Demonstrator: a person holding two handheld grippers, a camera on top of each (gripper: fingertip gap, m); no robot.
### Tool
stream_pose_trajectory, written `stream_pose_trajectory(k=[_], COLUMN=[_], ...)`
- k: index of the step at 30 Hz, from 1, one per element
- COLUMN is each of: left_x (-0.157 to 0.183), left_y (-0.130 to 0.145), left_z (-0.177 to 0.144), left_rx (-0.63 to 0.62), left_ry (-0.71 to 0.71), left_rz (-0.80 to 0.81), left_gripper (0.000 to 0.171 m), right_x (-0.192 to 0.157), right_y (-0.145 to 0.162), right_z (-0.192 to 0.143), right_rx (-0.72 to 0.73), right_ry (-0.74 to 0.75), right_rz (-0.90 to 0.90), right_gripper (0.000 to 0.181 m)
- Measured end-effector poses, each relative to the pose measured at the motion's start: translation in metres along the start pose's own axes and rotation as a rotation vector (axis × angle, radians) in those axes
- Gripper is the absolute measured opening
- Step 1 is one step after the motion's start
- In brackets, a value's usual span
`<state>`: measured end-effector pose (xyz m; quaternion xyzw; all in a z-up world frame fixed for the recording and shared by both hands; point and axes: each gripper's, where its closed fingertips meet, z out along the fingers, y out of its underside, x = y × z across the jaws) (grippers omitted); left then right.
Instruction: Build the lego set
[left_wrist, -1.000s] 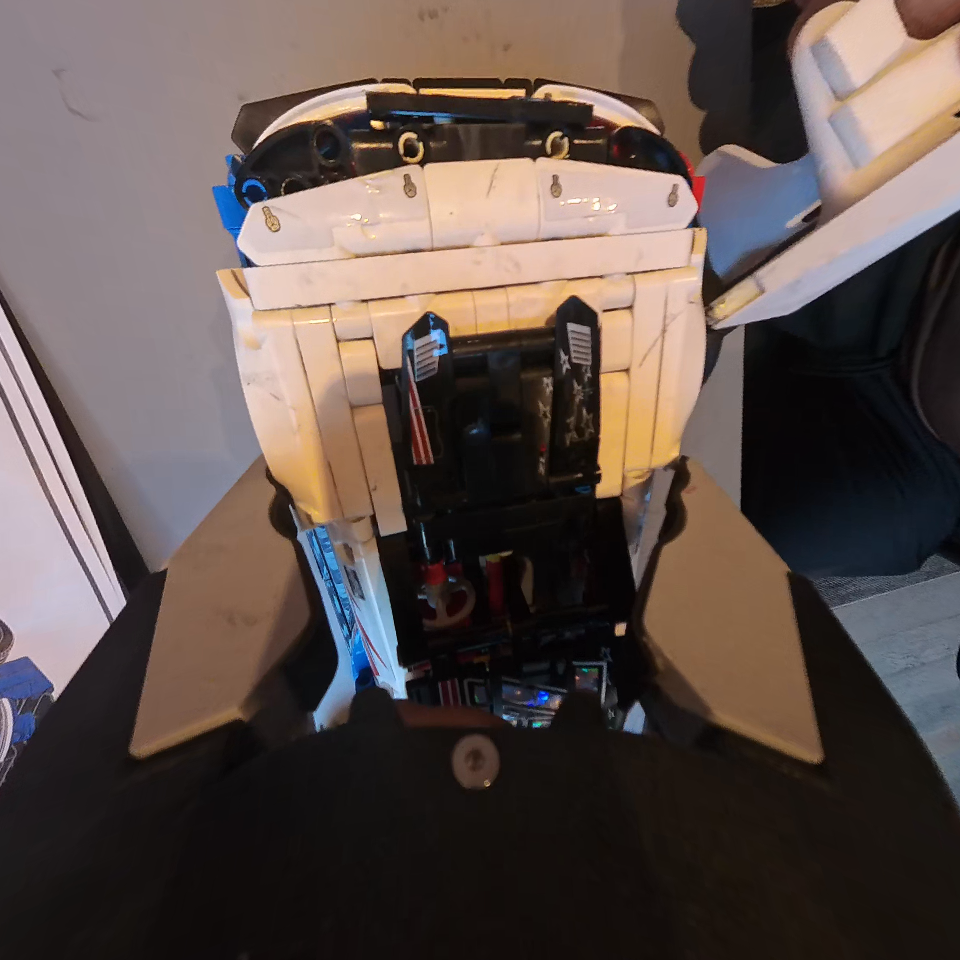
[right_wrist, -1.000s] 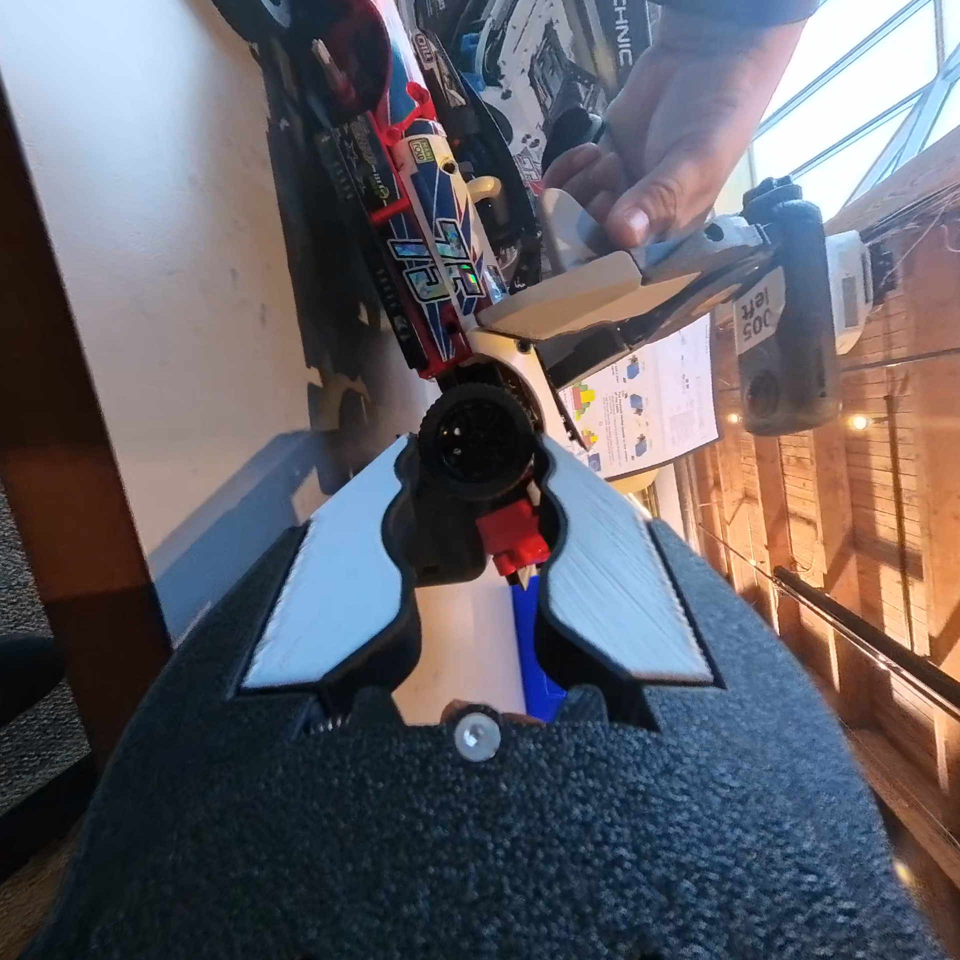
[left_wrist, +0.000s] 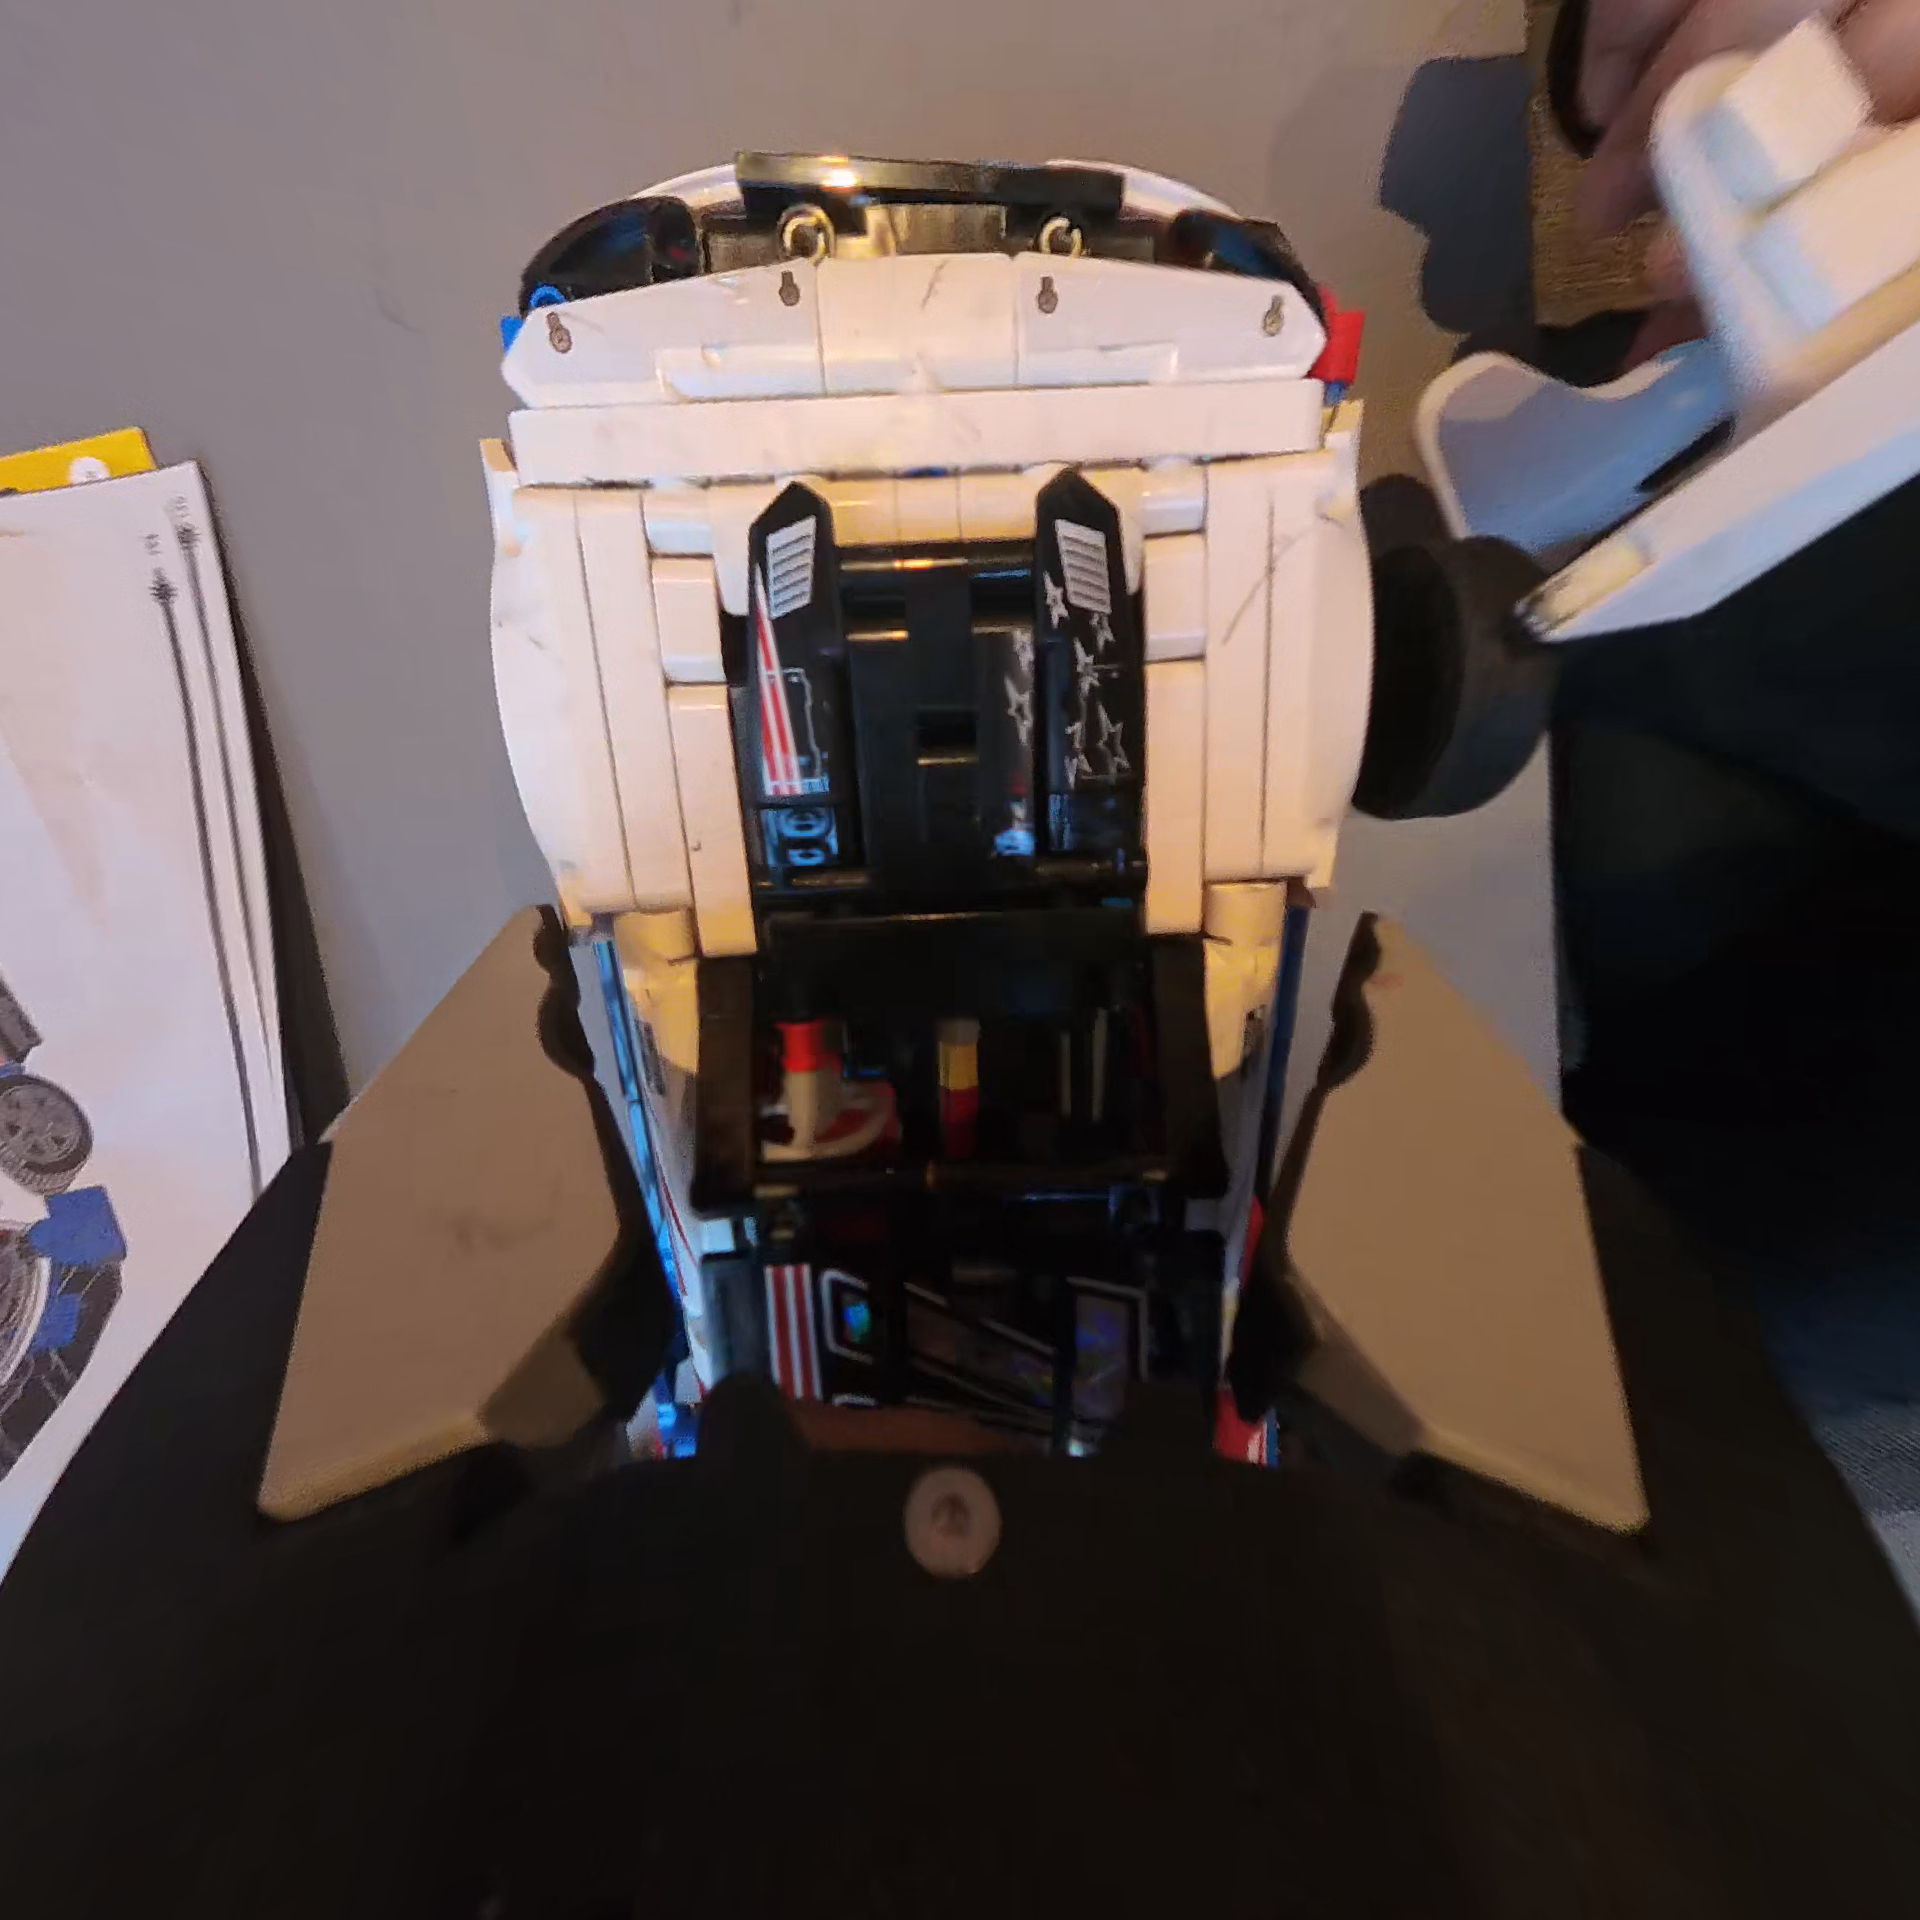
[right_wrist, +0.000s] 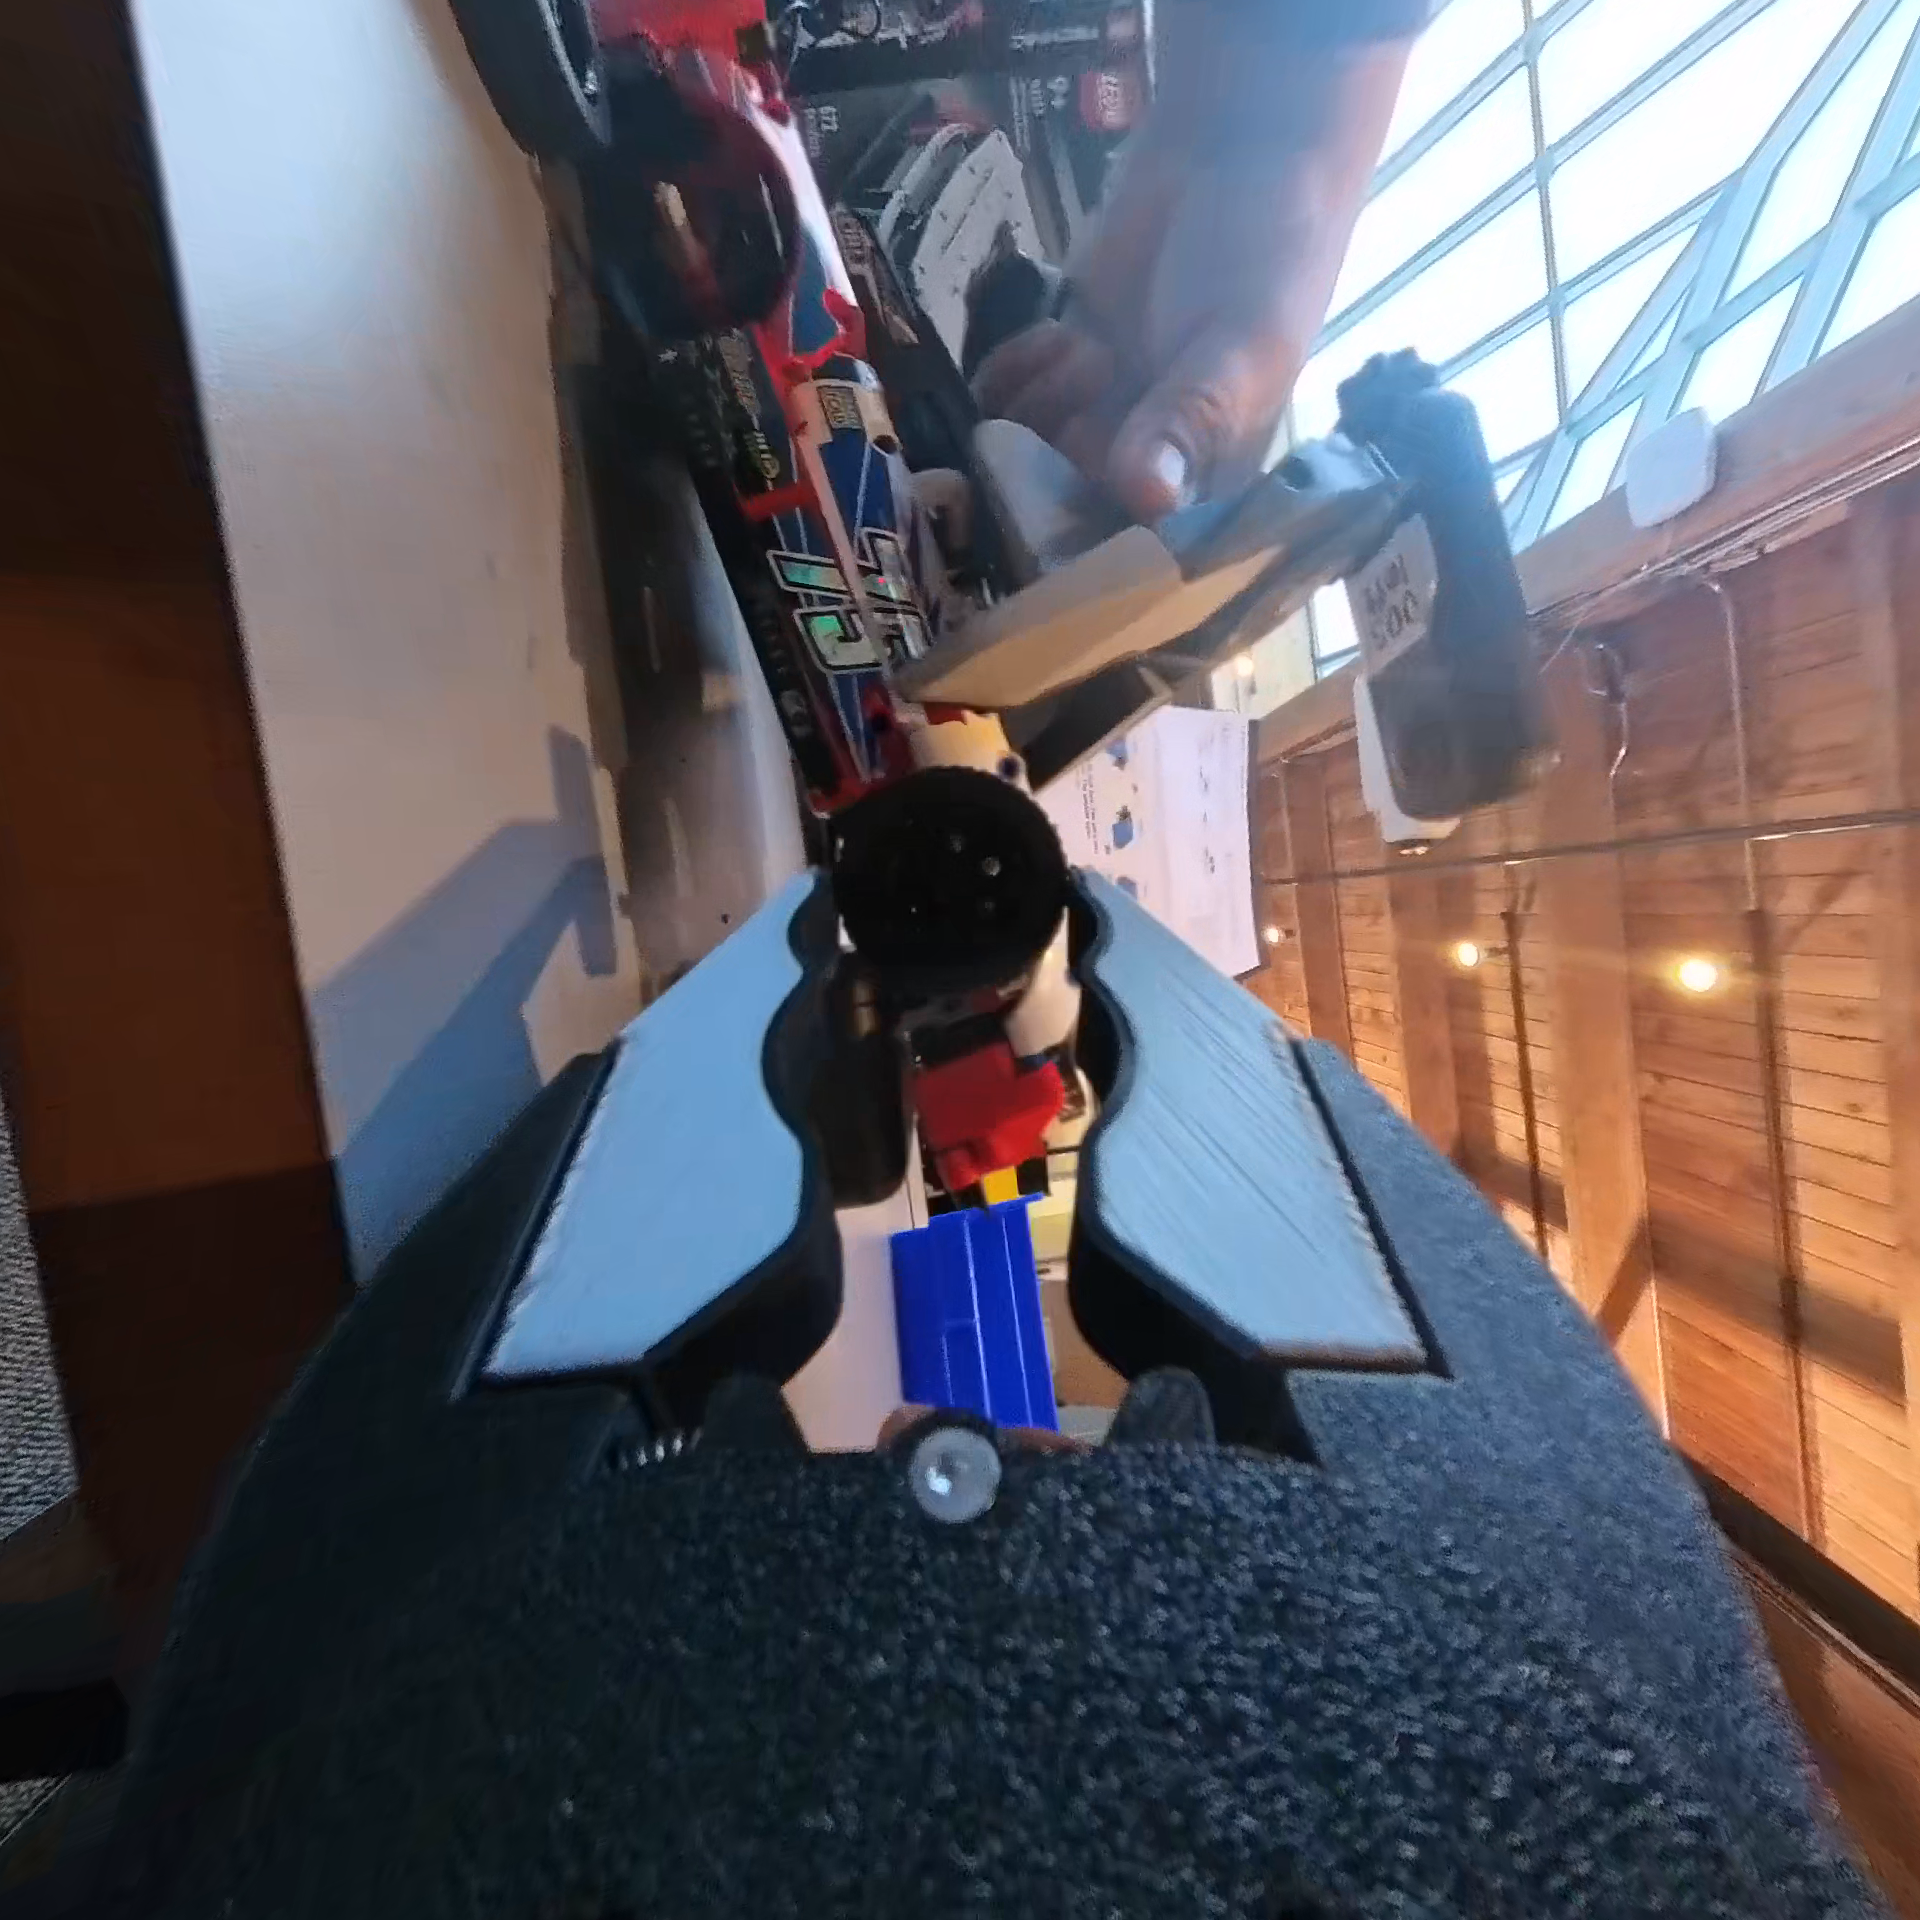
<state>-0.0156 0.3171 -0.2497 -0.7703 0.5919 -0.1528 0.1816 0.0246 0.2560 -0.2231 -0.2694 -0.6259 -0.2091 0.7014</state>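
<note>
Left wrist view: left gripper (left_wrist: 940, 1195) pinches the lego car (left_wrist: 925, 665) by its sides, near a grey wall. Right gripper (right_wrist: 951, 935) pinches the car's black wheel (right_wrist: 948, 868).

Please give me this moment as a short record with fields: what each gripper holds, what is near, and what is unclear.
left gripper: shut on the lego car, fingers on both its sides
right gripper: shut on a black wheel at the car's side
wheel in left view: beside the car's right edge
nearby: instruction booklet on the left
unclear: whether the wheel is fully seated
</note>
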Motion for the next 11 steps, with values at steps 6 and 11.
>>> stream_pose_trajectory(k=[6, 11], left_x=[0.001, 0.002], left_y=[0.000, 0.002], left_z=[0.005, 0.005], left_rx=[0.042, 0.008], left_ry=[-0.100, -0.113], left_rz=[0.006, 0.019], left_gripper=[0.146, 0.143], right_x=[-0.003, -0.005], right_y=[0.005, 0.009], right_z=[-0.007, 0.004], right_rx=[0.024, 0.005], right_ry=[0.029, 0.026], right_rz=[-0.002, 0.049], right_gripper=[0.040, 0.040])
